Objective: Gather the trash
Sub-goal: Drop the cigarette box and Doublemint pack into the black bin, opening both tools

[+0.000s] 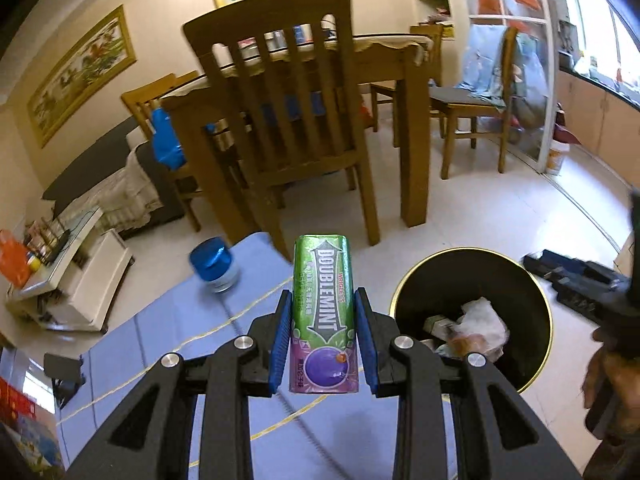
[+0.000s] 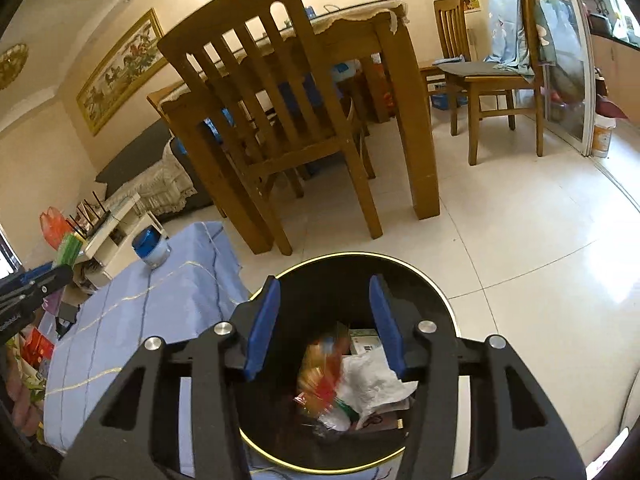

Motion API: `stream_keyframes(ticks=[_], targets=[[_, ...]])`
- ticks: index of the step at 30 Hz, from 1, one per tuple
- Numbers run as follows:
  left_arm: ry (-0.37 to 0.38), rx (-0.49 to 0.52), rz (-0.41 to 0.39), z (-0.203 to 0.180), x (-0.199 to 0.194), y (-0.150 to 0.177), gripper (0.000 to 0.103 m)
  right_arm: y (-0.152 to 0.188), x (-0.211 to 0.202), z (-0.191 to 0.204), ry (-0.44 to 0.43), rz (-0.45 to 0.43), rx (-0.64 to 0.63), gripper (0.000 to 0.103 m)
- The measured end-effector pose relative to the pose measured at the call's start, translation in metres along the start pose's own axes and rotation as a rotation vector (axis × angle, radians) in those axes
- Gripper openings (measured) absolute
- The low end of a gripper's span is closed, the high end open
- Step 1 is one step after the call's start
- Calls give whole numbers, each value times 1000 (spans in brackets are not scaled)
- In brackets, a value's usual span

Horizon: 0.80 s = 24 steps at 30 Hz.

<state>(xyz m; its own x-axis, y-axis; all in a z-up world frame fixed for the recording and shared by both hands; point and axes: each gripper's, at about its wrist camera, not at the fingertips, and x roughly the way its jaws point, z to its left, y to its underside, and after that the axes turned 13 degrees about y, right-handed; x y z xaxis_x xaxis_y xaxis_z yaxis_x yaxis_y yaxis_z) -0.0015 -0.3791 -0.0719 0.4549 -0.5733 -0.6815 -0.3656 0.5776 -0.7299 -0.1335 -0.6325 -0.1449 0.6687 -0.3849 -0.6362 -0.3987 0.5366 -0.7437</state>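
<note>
My left gripper (image 1: 322,300) is shut on a green and purple Doublemint gum container (image 1: 324,312), held upright above the blue-clothed table (image 1: 160,340), left of the black trash bin (image 1: 472,316). My right gripper (image 2: 325,292) is open and empty, hovering right over the bin (image 2: 360,468). A blurred orange wrapper (image 2: 322,372) shows inside the bin below the jaws, above white paper trash (image 2: 372,388). A jar with a blue lid (image 1: 214,266) stands at the far end of the table; it also shows in the right wrist view (image 2: 151,250).
A wooden chair (image 1: 288,120) and dining table (image 1: 400,80) stand just behind the bin. A second chair (image 1: 476,104) draped with cloth stands at right. A white low shelf (image 1: 76,276) with clutter is at left. The floor is pale tile (image 2: 520,260).
</note>
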Motion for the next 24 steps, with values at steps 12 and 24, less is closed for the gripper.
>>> stream_keyframes(ticks=[12, 24], targets=[[71, 39, 44, -35, 30, -12, 29, -2, -7, -37, 21, -32, 74, 56], [196, 70, 159, -78, 91, -28, 34, 9, -40, -84, 94, -68, 163, 74]])
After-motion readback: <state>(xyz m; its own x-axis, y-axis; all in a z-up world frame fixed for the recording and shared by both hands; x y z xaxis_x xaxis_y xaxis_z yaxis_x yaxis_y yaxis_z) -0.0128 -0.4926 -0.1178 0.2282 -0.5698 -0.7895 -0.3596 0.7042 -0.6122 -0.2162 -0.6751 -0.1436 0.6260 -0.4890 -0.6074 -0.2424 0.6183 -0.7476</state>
